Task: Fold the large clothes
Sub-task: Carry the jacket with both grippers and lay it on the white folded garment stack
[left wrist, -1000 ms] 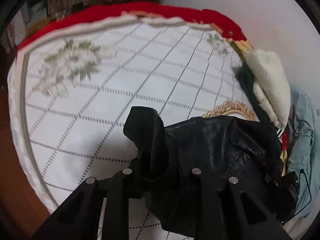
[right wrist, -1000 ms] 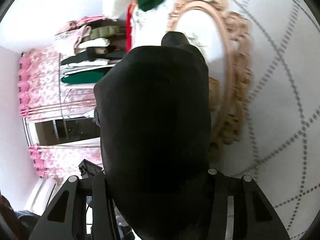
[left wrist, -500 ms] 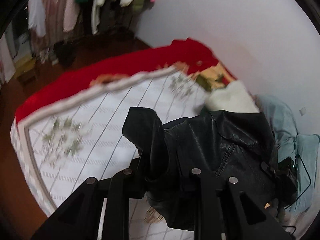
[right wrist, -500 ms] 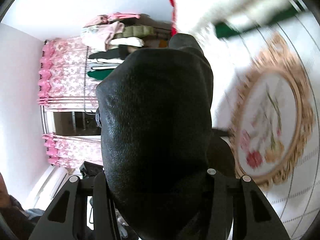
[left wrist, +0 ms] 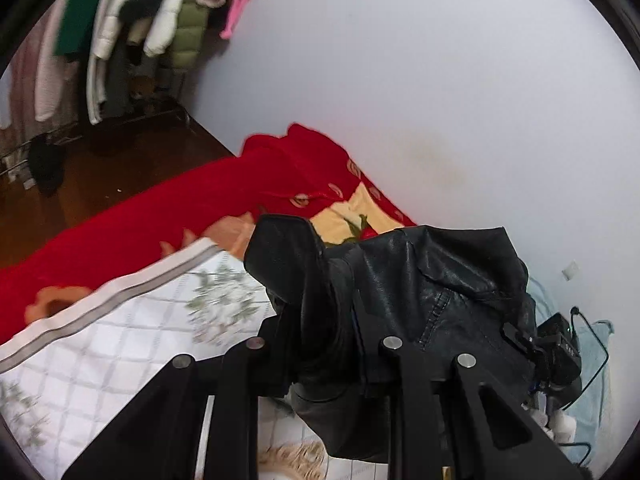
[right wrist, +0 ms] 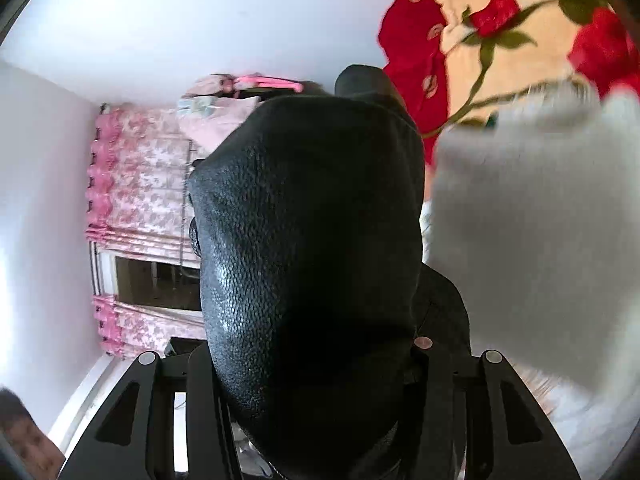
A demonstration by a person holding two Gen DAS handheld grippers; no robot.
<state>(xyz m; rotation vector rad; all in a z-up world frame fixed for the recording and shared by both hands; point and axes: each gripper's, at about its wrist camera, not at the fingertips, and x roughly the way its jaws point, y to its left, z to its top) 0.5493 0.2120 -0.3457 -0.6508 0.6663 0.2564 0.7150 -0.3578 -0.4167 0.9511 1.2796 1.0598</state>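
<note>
The black leather jacket [left wrist: 452,304] hangs lifted above the bed, gripped at two places. In the left wrist view, the left claw [left wrist: 320,344] pinches a thick folded edge of it, a stiff flap standing up to the left and the grained body with a stitched seam bunching to the right. In the right wrist view, the right claw [right wrist: 316,354] is clamped on a broad pebbled bulge of the same jacket [right wrist: 308,248], which fills the middle of the picture.

Below lies the bed [left wrist: 100,360], with a white checked cover printed with pale green sprigs. A red blanket [left wrist: 168,216] with a rose pattern lies at its far edge. Far left, hanging clothes [left wrist: 132,28] crowd a rack over a dark wooden floor [left wrist: 104,176]. A plain white wall [left wrist: 420,80] rises to the right. The right wrist view shows pink flowered curtains [right wrist: 136,184] at left and a blurred white fluffy thing [right wrist: 532,216] at right.
</note>
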